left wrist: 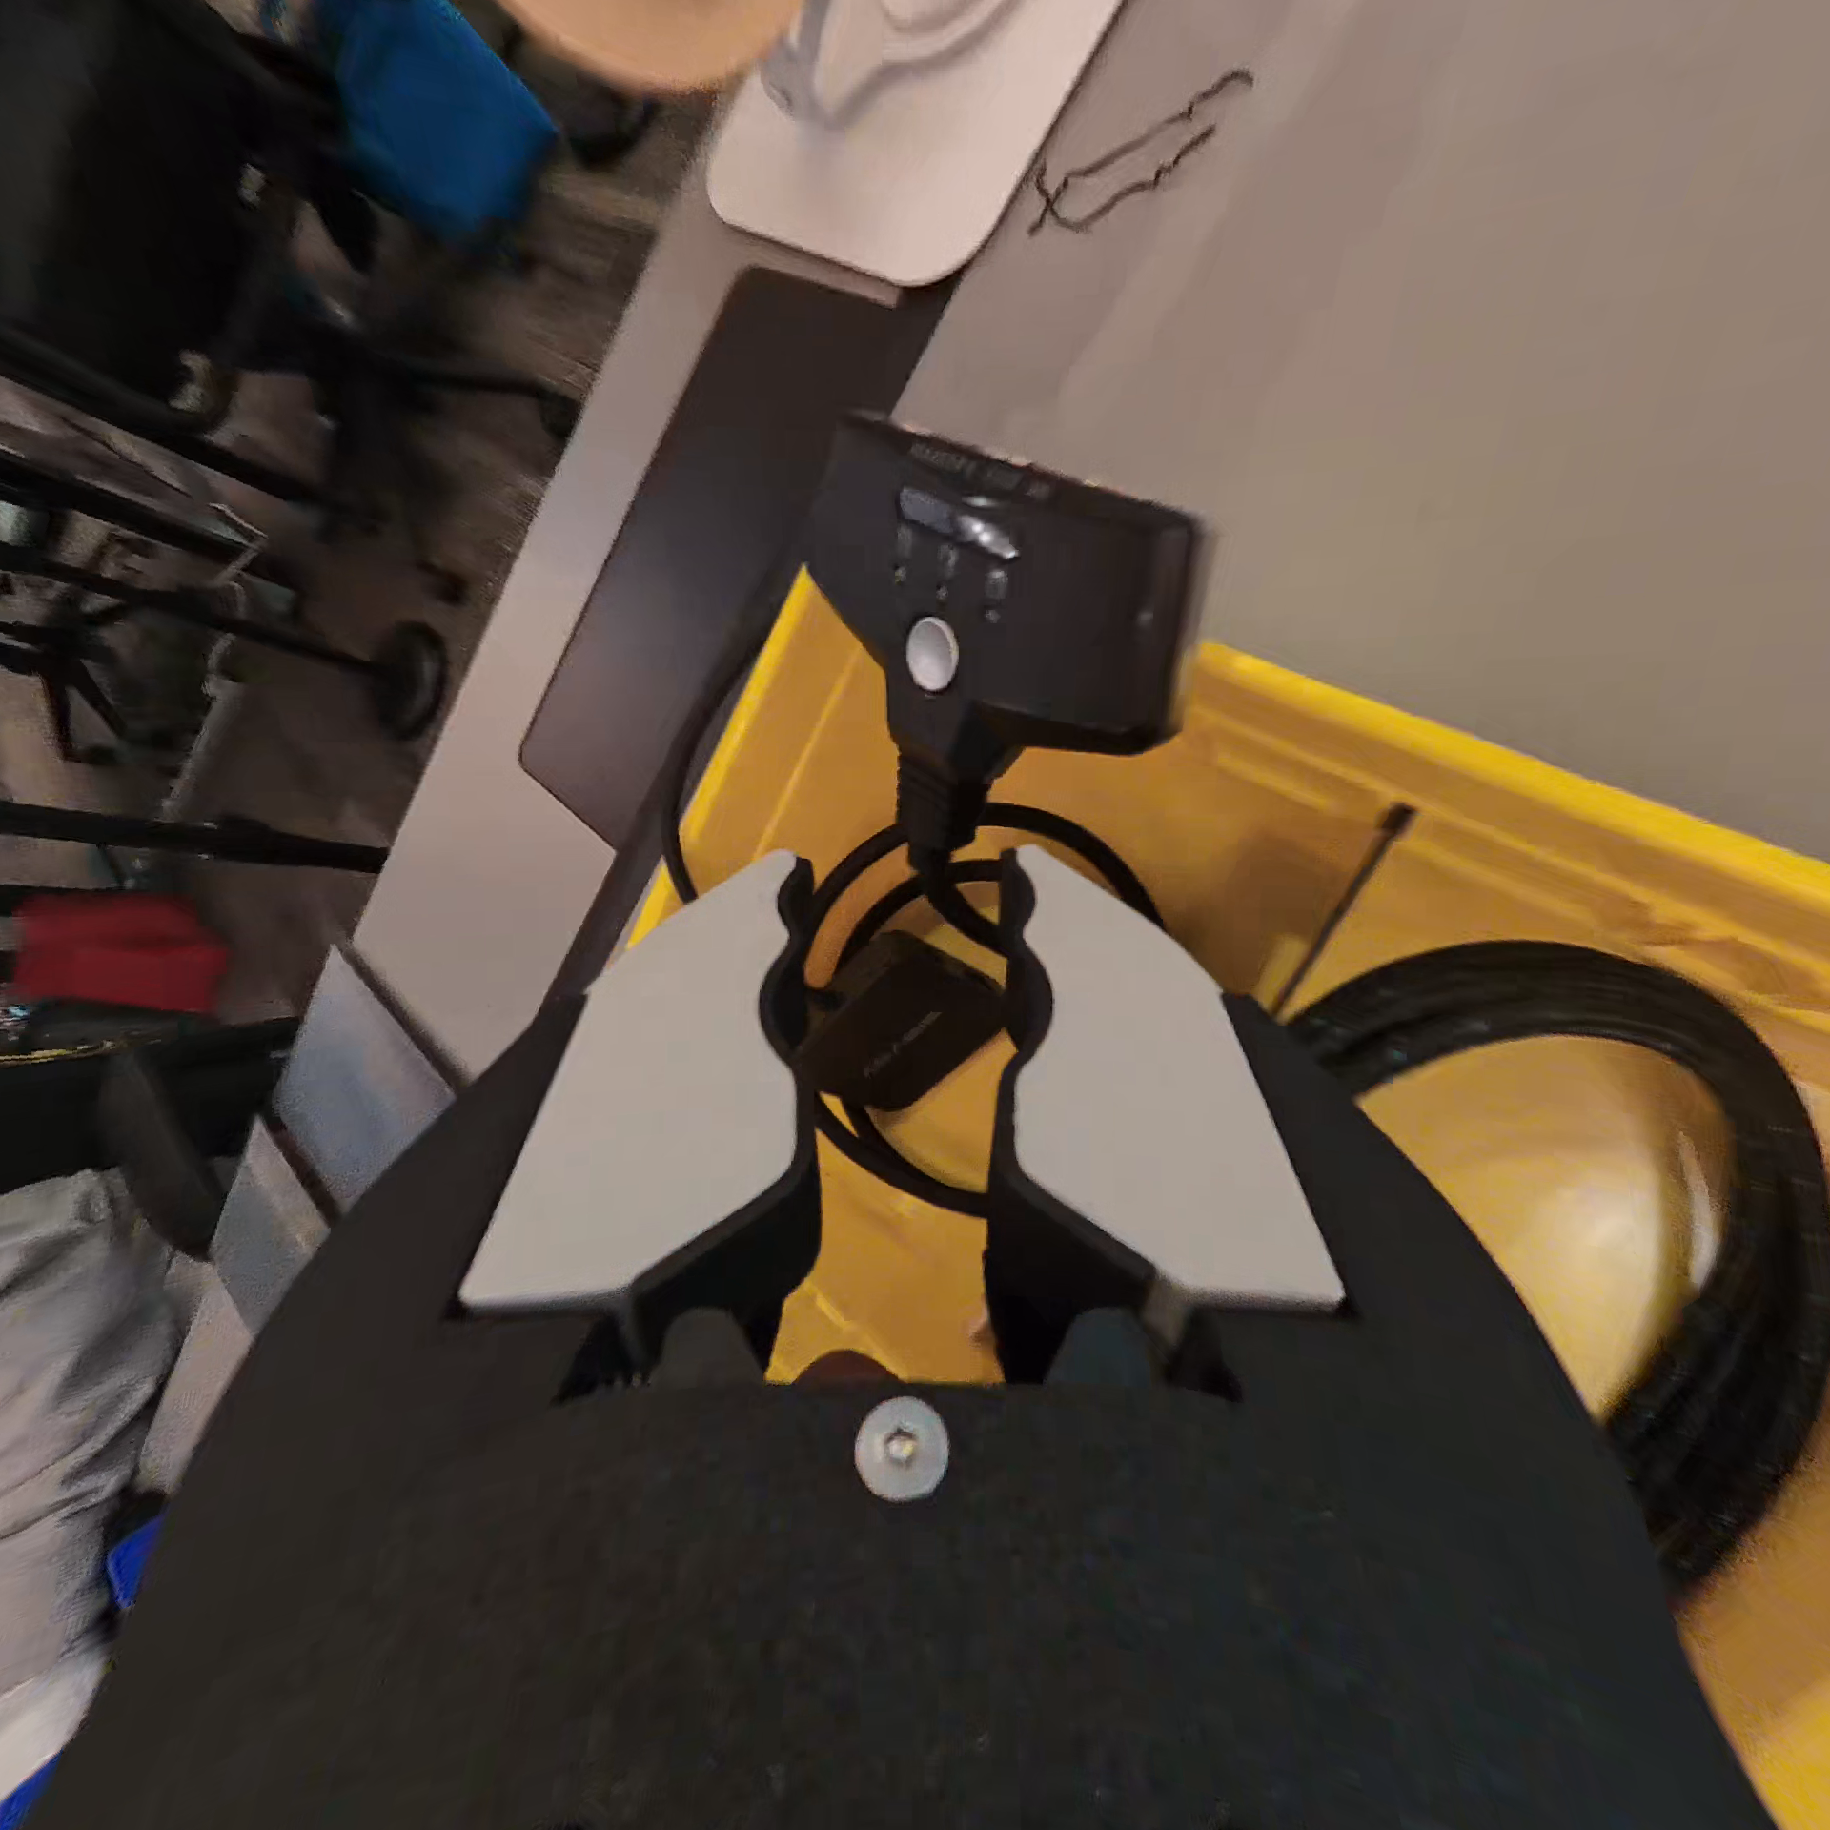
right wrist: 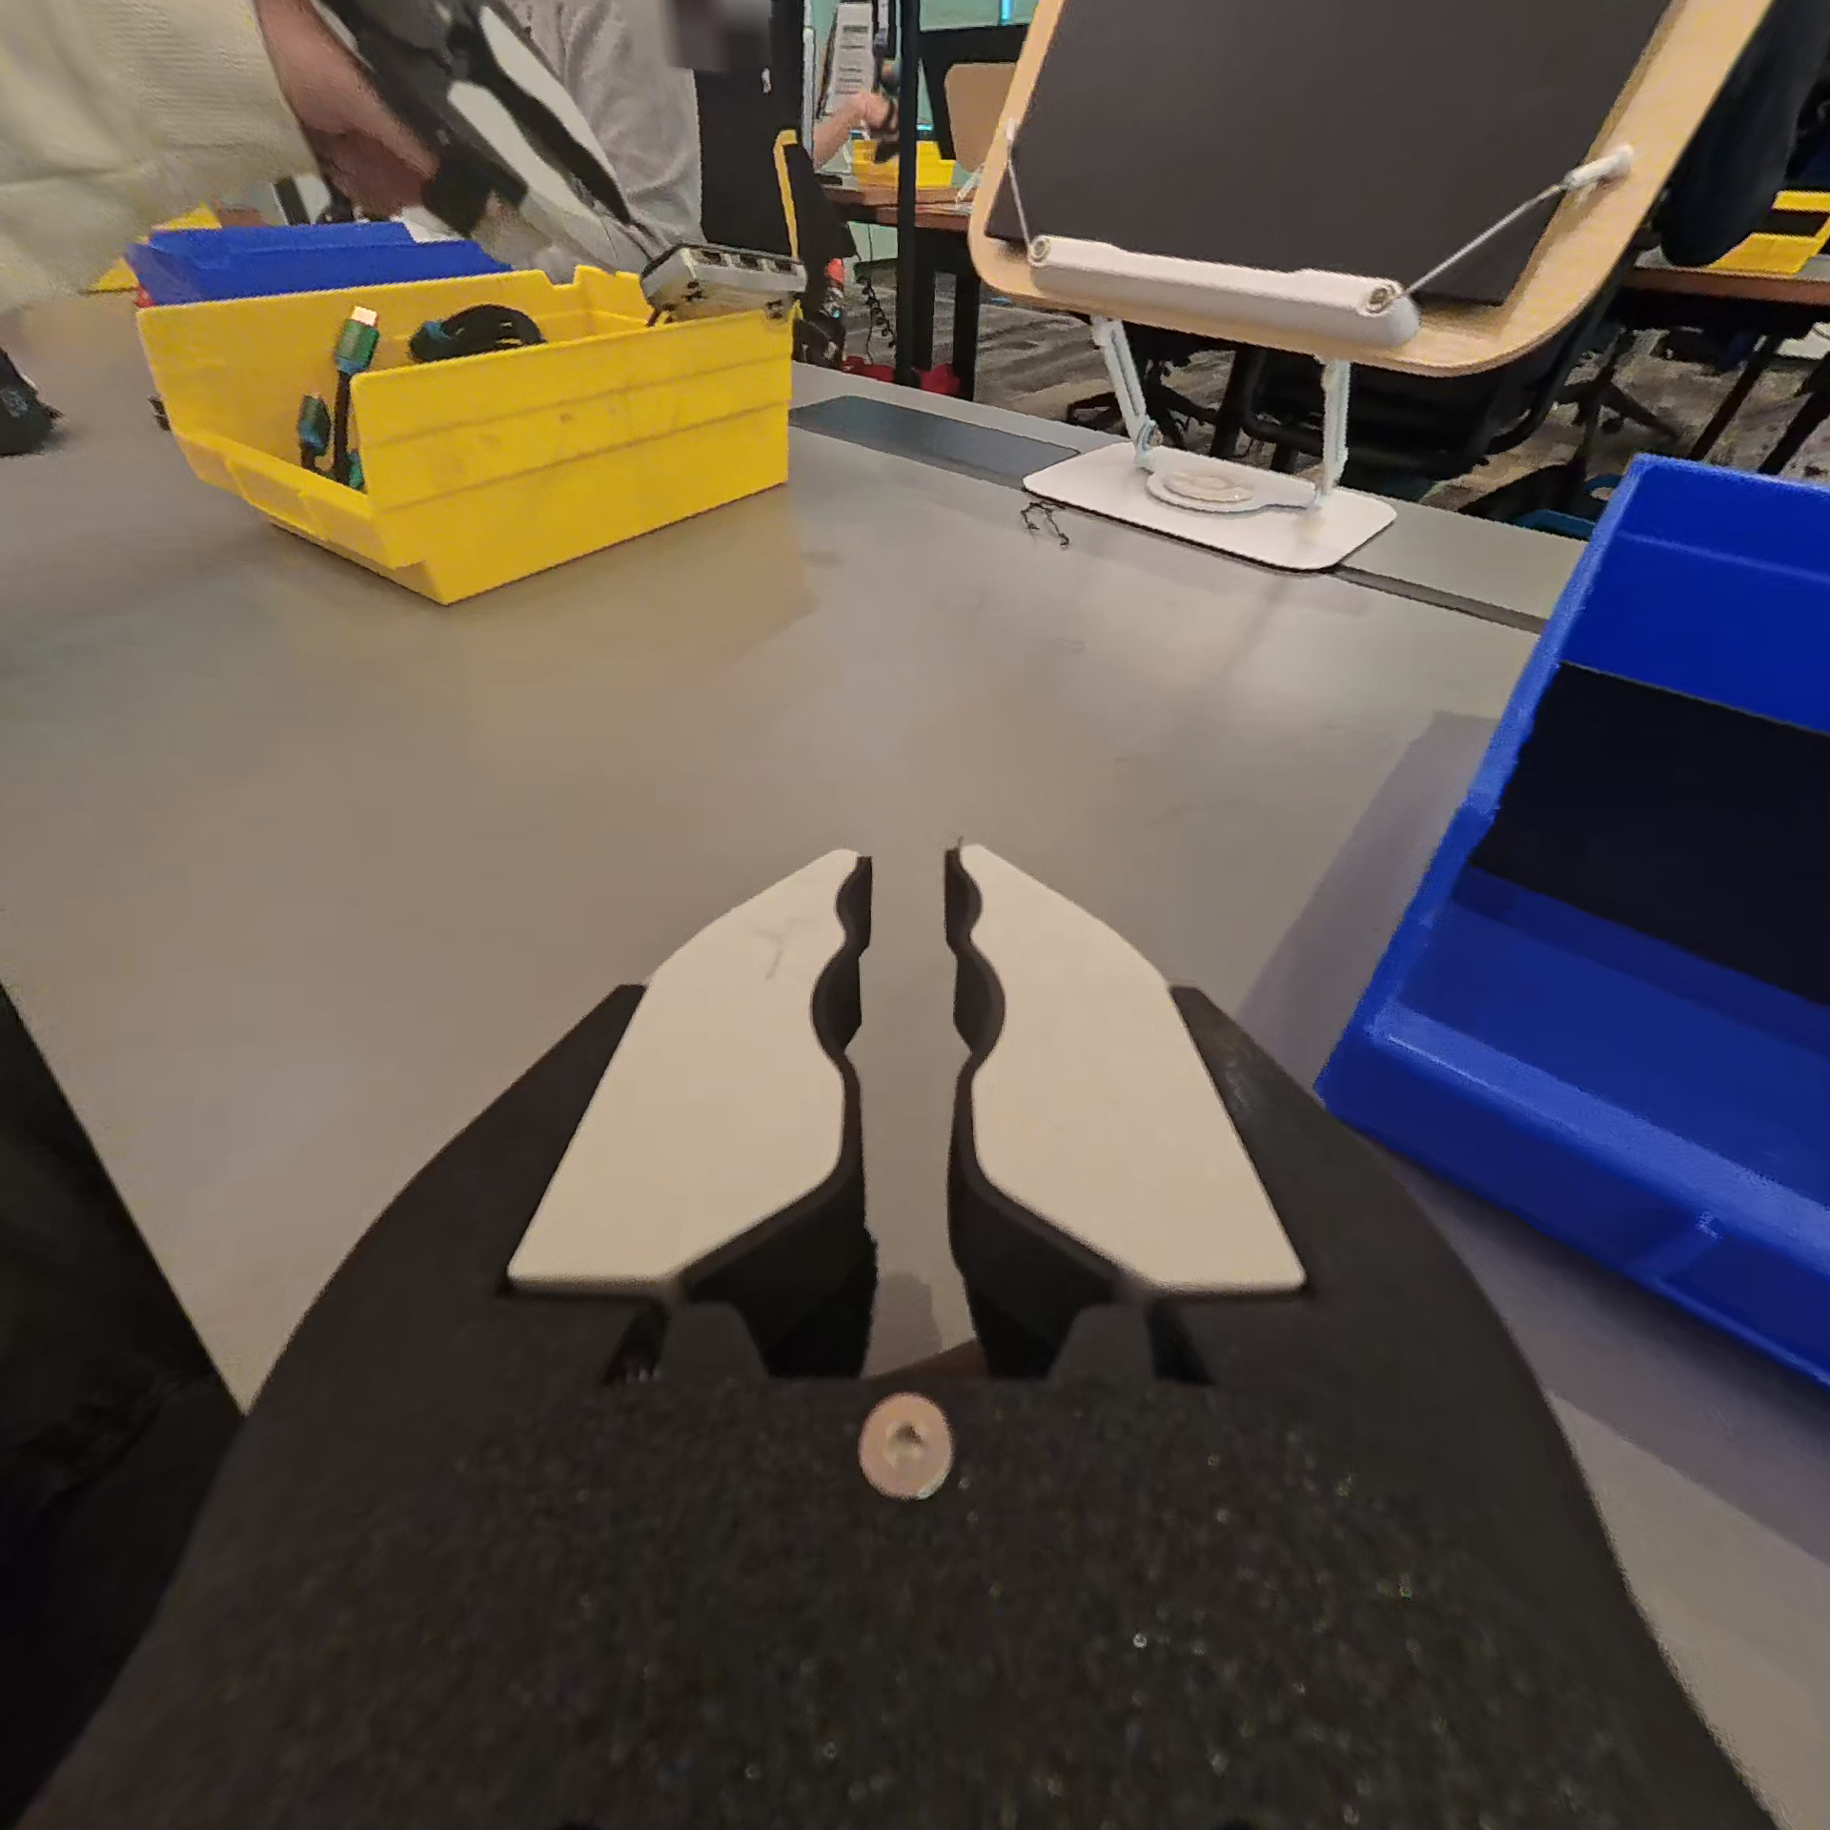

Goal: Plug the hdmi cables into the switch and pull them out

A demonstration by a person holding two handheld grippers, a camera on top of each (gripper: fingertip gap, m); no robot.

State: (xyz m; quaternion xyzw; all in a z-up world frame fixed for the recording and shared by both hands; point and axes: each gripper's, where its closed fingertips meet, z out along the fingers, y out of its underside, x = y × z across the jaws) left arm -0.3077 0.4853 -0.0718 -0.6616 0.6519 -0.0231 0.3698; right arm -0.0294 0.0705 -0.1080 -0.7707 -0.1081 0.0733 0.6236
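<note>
the left tool point(left wrist: 901, 896) hangs over the yellow bin point(left wrist: 1287, 782), its jaws narrowly parted around the pigtail cable point(left wrist: 931, 822) of the black hdmi switch point(left wrist: 1020, 594); whether they actually pinch it i cannot tell. the switch is held up at the bin's rim and looks light, rigid and smooth, so its flat sides offer the surest hold, since the limp pigtail would let it swing. a stiffer black cable coil point(left wrist: 1624, 1139) lies in the bin. the right tool point(right wrist: 908, 871) hovers above the grey worktop point(right wrist: 495, 753), nearly closed and empty.
</note>
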